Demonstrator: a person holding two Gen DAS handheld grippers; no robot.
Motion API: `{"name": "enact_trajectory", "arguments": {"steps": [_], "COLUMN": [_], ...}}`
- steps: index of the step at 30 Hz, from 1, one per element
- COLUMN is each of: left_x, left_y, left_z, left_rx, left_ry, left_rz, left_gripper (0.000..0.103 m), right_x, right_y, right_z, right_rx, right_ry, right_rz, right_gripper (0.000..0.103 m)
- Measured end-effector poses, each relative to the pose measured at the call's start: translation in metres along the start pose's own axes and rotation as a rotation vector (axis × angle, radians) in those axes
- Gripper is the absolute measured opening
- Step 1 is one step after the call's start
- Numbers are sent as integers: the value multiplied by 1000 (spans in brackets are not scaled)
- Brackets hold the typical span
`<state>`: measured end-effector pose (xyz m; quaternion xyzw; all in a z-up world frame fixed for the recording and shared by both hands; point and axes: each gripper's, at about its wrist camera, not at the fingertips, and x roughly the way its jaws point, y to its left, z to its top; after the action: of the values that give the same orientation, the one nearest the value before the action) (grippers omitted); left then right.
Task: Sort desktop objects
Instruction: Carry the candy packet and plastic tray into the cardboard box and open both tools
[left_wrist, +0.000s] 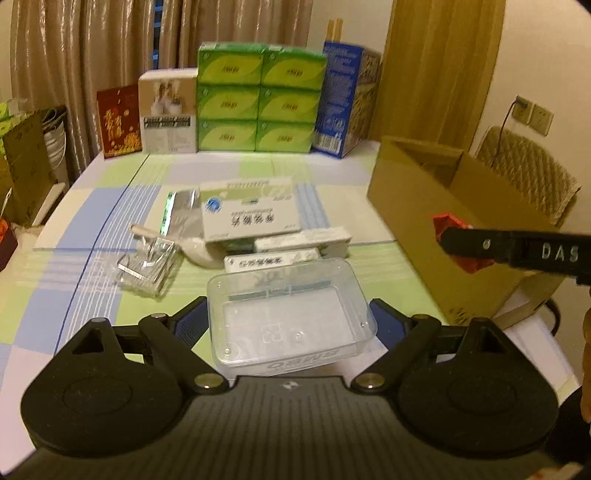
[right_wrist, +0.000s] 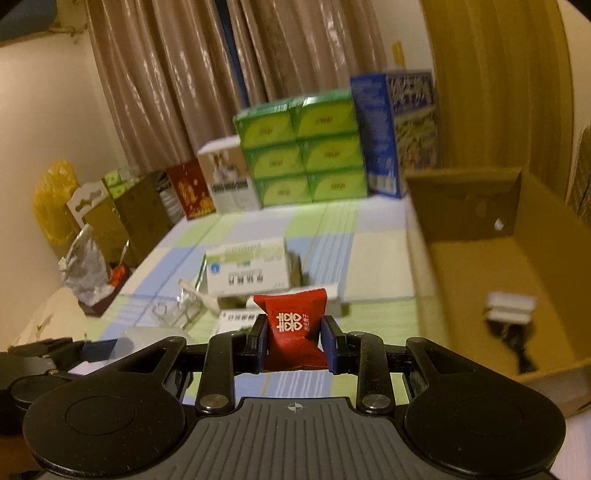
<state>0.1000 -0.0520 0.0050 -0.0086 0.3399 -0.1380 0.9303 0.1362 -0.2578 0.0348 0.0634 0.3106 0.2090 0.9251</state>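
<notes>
On the table (left_wrist: 110, 206), over its checked blue-and-green cloth, the left gripper (left_wrist: 290, 317) had its jaws spread wide on either side of a clear plastic tray (left_wrist: 291, 314), the blue pads standing just off the tray's short walls without clearly pressing them. The tray lay empty on the cloth. Just beyond it sat a cluster of white medicine boxes (left_wrist: 251, 218), a silver blister sheet (left_wrist: 181, 210) and a small clear glass piece (left_wrist: 149, 264), all close together near the middle of the table.

To the right, the right gripper (right_wrist: 293, 341) had its jaws clamped on a red wrapped candy (right_wrist: 293, 328) printed with white characters, held above the cloth near the open cardboard box (right_wrist: 476, 258). From the left side the same candy (left_wrist: 452, 236) showed red against the box's brown wall (left_wrist: 413, 206). Inside the box lay a small white object (right_wrist: 509, 306), too blurred to name.

At the far edge of the table stood a stack of green tissue packs (left_wrist: 258, 99), a blue carton (left_wrist: 341, 99) beside it, and a white box (left_wrist: 168, 110) and red card (left_wrist: 120, 120) to its left.
</notes>
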Motion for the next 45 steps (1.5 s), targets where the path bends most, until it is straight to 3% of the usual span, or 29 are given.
{"name": "enact_trajectory", "arguments": {"steps": [11, 22, 31, 45], "left_x": [-22, 12, 47, 86], "left_y": [-87, -176, -205, -224], "left_z": [51, 79, 86, 83], "left_rx": [115, 190, 211, 253], "left_ry": [-76, -49, -4, 31], "left_rz": [-114, -236, -266, -286], "left_gripper": [89, 89, 89, 90], "right_x": [-72, -100, -92, -72], "right_y": [-72, -146, -183, -200], "right_z": [46, 45, 41, 40], "right_rx": [11, 68, 120, 140], "right_ry": [-80, -66, -34, 1], "right_rz": [-150, -240, -247, -265], "right_gripper": [27, 27, 27, 27]}}
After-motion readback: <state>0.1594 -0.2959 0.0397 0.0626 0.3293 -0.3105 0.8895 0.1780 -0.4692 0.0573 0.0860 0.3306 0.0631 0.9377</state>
